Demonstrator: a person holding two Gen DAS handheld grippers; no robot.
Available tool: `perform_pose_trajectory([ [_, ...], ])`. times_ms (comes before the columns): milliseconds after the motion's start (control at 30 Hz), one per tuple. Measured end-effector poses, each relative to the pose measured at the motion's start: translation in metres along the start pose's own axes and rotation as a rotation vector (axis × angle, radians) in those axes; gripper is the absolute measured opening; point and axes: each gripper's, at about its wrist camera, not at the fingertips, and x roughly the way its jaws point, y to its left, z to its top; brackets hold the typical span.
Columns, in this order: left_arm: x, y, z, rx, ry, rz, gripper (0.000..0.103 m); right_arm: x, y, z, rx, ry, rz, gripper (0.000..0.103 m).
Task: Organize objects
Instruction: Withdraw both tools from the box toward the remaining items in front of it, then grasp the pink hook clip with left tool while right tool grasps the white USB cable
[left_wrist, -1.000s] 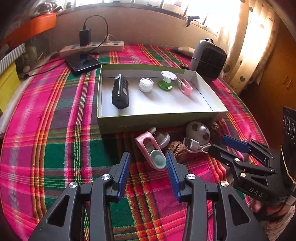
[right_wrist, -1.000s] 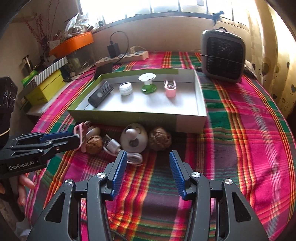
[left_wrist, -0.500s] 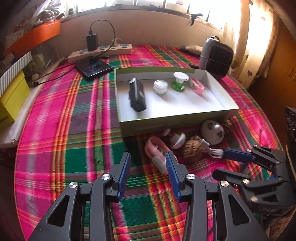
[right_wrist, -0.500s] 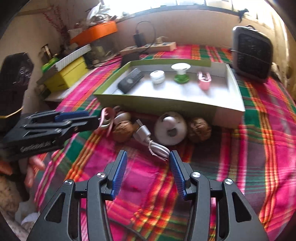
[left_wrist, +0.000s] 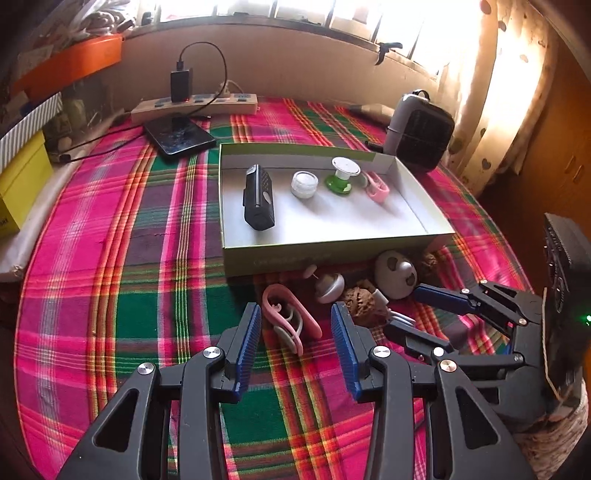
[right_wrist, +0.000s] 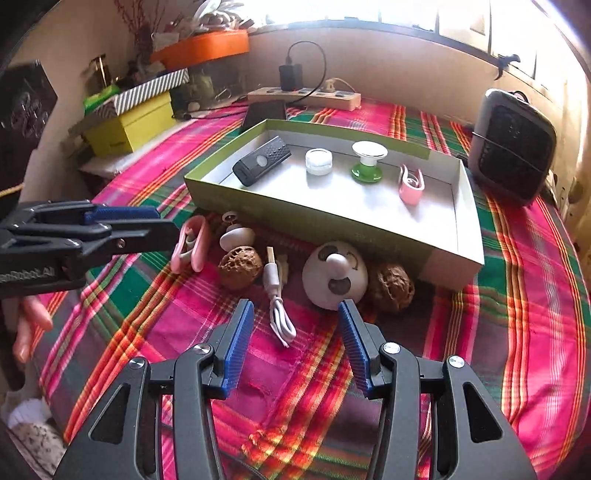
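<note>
Both pairs of jaws stand apart and hold nothing. The left gripper (left_wrist: 293, 325) hangs over the pink clip (left_wrist: 291, 319), whose far end shows between its blue pads; whether either pad touches it cannot be told. That clip lies flat on the plaid tablecloth (left_wrist: 110, 258), just in front of the near wall of the green-sided box (left_wrist: 332, 251), near the box's left corner. Its long axis runs from the box wall toward the gripper, slanting a little to the right, with the rounded closed end toward the box. It is a pale pink loop with a grey inner piece.

The right gripper (right_wrist: 295, 325) is open over the white USB cable (right_wrist: 277, 306), which lies folded, its plug end pointing toward the box. Beside the cable sit a brown walnut (right_wrist: 236, 267), a white dome-shaped gadget (right_wrist: 334, 275) and a second walnut (right_wrist: 391, 288), all close to the box's front wall.

Inside the box, along its far wall, stand a black device (left_wrist: 258, 197), a small white jar (left_wrist: 303, 184), a green-and-white spool (left_wrist: 341, 177) and another pink clip (left_wrist: 376, 186).
</note>
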Motion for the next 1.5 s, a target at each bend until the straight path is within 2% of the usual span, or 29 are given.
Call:
perform_pose_trajectory([
  [267, 0.015, -0.002, 0.000, 0.013, 0.045, 0.032, 0.038, 0.004, 0.002, -0.002, -0.013, 0.003, -0.021, 0.047],
  [400, 0.019, -0.003, -0.001, 0.016, 0.056, 0.036, 0.038, 0.004, 0.004, -0.002, -0.021, -0.001, -0.024, 0.036],
  [533, 0.023, 0.000, -0.002, 0.010, 0.070, 0.042, 0.038, 0.004, 0.005, -0.002, -0.020, -0.002, -0.018, 0.031],
  [633, 0.024, 0.002, -0.005, 0.016, 0.081, 0.062, 0.038, 0.003, 0.005, -0.003, -0.024, -0.001, -0.017, 0.018],
  [767, 0.022, 0.007, -0.010, 0.017, 0.086, 0.070, 0.038, 0.000, 0.006, -0.006, -0.029, 0.002, 0.002, 0.011],
  [1133, 0.022, 0.015, -0.007, -0.009, 0.071, 0.066, 0.038, -0.005, 0.004, -0.011, -0.004, 0.025, 0.022, 0.011],
  [1233, 0.024, 0.015, -0.005, -0.013, 0.069, 0.065, 0.038, -0.003, 0.004, -0.007, 0.016, 0.025, 0.028, 0.018],
  [1300, 0.025, 0.015, -0.004, -0.014, 0.068, 0.067, 0.038, -0.001, 0.005, -0.005, 0.009, 0.024, 0.029, 0.027],
  [1500, 0.029, 0.015, 0.000, -0.013, 0.063, 0.072, 0.038, 0.005, 0.010, 0.001, -0.010, 0.017, 0.003, 0.029],
])
